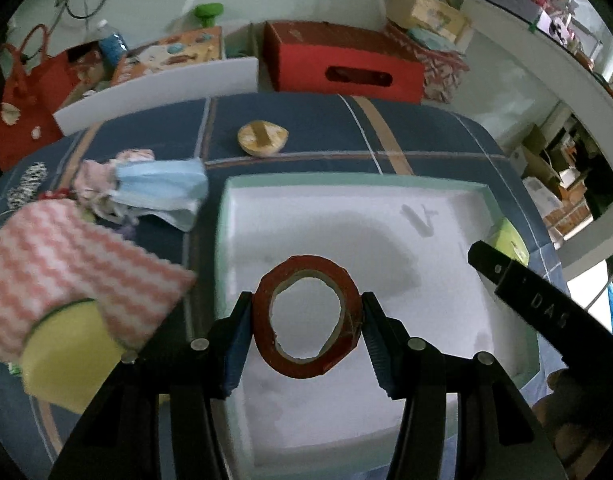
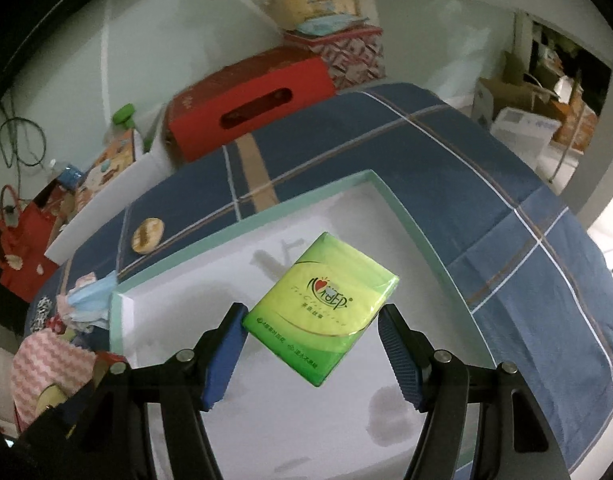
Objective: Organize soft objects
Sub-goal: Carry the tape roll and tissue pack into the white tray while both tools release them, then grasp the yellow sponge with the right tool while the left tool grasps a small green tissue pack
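Left gripper (image 1: pixel 307 322), lower centre of its frame, angled steeply down: both pads pressed on the red tape roll (image 1: pixel 307 322). Right gripper (image 2: pixel 311 334), lower centre of its frame, angled down: jaws clamped across the green tissue pack (image 2: pixel 320 308).

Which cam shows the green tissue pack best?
Right wrist view: the tissue pack fills the centre, printed face fully visible, held between the right tool's pads above the white tray. Left wrist view shows only a green sliver behind the other tool's arm.

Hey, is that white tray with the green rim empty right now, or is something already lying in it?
Empty, as far as shown. The tray's visible white floor is bare; the tape roll and tissue pack are held above it.
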The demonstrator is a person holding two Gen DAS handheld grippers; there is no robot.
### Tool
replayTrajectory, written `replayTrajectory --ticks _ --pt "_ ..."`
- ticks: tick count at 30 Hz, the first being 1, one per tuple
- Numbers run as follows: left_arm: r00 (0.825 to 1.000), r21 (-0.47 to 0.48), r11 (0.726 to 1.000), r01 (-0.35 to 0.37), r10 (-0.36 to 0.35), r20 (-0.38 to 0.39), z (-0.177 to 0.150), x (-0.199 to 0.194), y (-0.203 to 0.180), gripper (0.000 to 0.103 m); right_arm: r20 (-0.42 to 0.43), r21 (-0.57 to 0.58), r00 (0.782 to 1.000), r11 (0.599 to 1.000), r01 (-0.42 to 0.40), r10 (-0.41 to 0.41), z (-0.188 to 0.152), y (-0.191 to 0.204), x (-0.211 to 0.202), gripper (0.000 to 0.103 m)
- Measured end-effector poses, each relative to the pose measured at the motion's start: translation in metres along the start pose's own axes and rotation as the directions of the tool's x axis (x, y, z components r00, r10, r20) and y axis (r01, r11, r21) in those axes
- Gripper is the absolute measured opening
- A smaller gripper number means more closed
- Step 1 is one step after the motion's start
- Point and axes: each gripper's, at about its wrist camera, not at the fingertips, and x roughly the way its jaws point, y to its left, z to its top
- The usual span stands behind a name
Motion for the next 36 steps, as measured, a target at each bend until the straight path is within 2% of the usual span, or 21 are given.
replayTrajectory --ticks 3,4,5,7,9,11,14,18,20,21,24,30,36 --pt "1.0 0.011 1.0 0.008 -0.008 -0.01 -0.001 0.008 -0.002 0.056 -0.011 0.01 1.0 1.0 0.004 -0.004 0.001 -0.003 0.004 0.07" --pt "1.0 0.013 1.0 0.01 -0.01 -0.009 -0.001 0.008 -0.002 0.062 -0.013 0.008 1.0 1.0 0.009 -0.009 0.001 -0.004 0.004 0.07" --pt "1.0 0.014 1.0 0.017 -0.017 -0.005 -0.001 0.008 -0.001 0.075 -0.016 0.005 1.0 1.0 0.016 -0.016 0.002 -0.004 0.004 0.071" --pt "0.999 0.007 1.0 0.029 -0.029 0.016 -0.001 0.003 0.002 0.086 -0.019 0.002 0.999 0.999 0.032 -0.032 0.002 -0.004 0.004 0.074" --pt "0.999 0.001 1.0 0.029 -0.029 0.025 -0.001 -0.001 0.005 0.087 -0.018 0.002 0.999 0.999 0.038 -0.038 0.002 -0.005 0.001 0.078" --pt "0.999 -0.001 1.0 0.019 -0.019 0.033 -0.002 -0.005 0.008 0.093 -0.01 -0.001 0.999 0.999 0.04 -0.04 0.002 -0.005 -0.003 0.08" --pt "0.999 -0.008 1.0 0.006 -0.006 0.043 -0.003 -0.01 0.013 0.094 0.009 -0.016 0.999 0.999 0.047 -0.047 0.001 -0.003 -0.012 0.089" --pt "0.998 -0.011 1.0 -0.01 0.011 0.06 -0.006 -0.02 0.016 0.095 0.011 -0.028 1.0 1.0 0.013 -0.012 -0.002 0.0 -0.019 0.098" --pt "0.997 -0.007 1.0 -0.021 0.021 0.07 -0.007 -0.023 0.018 0.103 0.007 -0.032 1.0 0.999 -0.006 0.006 -0.004 0.001 -0.021 0.102" --pt "0.997 -0.008 1.0 -0.026 0.026 0.078 -0.008 -0.026 0.019 0.103 0.006 -0.035 1.0 0.999 -0.01 0.011 -0.005 0.002 -0.022 0.103" --pt "0.996 -0.022 0.999 -0.031 0.032 0.087 -0.01 -0.033 0.025 0.103 0.01 -0.037 1.0 0.999 -0.01 0.011 -0.009 0.004 -0.027 0.103" --pt "0.989 -0.072 0.996 -0.051 0.06 0.135 -0.016 -0.052 0.044 0.103 0.003 -0.023 0.998 0.998 -0.064 0.064 -0.017 0.003 -0.033 0.103" --pt "0.978 -0.158 0.986 -0.045 0.075 0.193 -0.019 -0.076 0.07 0.103 0.025 -0.04 0.997 0.997 -0.069 0.07 -0.018 0.008 -0.038 0.103"
